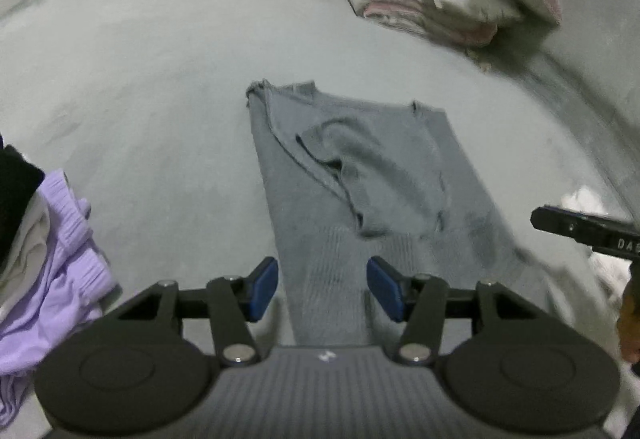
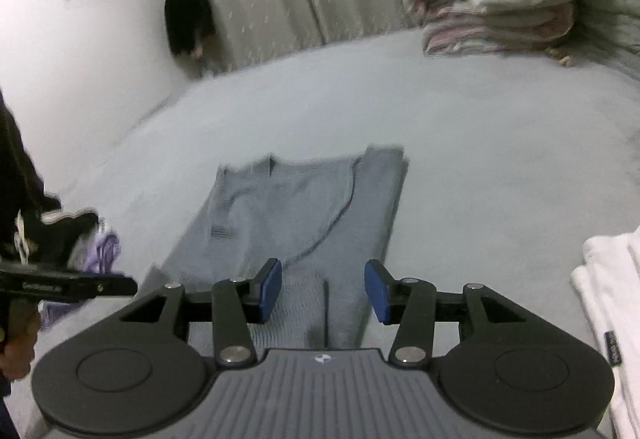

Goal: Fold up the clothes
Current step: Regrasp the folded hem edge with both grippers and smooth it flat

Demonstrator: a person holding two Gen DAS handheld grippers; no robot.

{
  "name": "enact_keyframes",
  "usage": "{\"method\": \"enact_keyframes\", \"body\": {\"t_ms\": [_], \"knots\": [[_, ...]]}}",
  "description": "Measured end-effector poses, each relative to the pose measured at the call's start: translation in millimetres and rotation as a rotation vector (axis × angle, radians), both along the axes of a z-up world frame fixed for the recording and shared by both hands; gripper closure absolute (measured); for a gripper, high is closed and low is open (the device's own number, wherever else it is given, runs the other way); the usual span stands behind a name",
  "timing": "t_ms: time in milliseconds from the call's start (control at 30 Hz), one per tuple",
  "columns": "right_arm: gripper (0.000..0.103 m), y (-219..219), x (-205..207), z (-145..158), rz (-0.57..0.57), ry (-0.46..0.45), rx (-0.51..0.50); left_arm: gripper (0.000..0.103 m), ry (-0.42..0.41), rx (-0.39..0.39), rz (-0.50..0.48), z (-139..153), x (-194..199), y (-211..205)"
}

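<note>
The grey knitted garment point(image 1: 360, 179), already folded into a long narrow strip with the sleeves turned in, lies flat on the pale grey bed cover point(image 1: 140, 99). Its near ribbed hem reaches between and under the jaws of both tools.

The left gripper point(image 1: 322, 287) has its jaws spread and holds nothing; the left edge of the hem lies just inside its left blue pad. The right gripper point(image 2: 323, 289) also has its jaws spread and empty, with the middle of the hem between its pads.

From here I judge that the next fold brings the hem up toward the collar, and several things can go wrong:

- A jaw may close on the top layer only, so that the tucked sleeve slips out and the strip opens.
- A jaw may pinch the bed cover together with the knit, because both are soft and lie touching.
- The two grips are not symmetric, so the lifted hem may come up skewed.
- The crumpled lilac garment point(image 1: 60, 259), left of the left jaws, is near and could be dragged.
</note>
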State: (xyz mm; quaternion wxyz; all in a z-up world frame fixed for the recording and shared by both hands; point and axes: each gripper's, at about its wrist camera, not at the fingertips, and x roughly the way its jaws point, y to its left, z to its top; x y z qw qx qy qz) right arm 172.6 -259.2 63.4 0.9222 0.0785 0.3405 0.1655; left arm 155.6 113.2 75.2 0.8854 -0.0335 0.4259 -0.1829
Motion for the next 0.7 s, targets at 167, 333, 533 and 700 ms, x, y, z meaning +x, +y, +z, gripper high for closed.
{"method": "enact_keyframes", "body": {"t_ms": [167, 333, 533, 700], "knots": [[0.056, 28, 2, -10, 0.081, 0.001, -0.097, 0.052, -0.013, 0.028, -0.018, -7, -1, -11], [0.060, 42, -1, -19, 0.105, -0.016, -0.177, 0.073, -0.017, 0.068, -0.009, -15, 0, -17], [0.091, 53, -8, -20, 0.105, -0.059, -0.230, 0.092, 0.027, -0.070, -0.009, -6, -2, -1], [0.091, 57, -17, -6, 0.085, -0.124, -0.251, 0.092, 0.039, -0.167, -0.007, 3, -6, 10]]}}
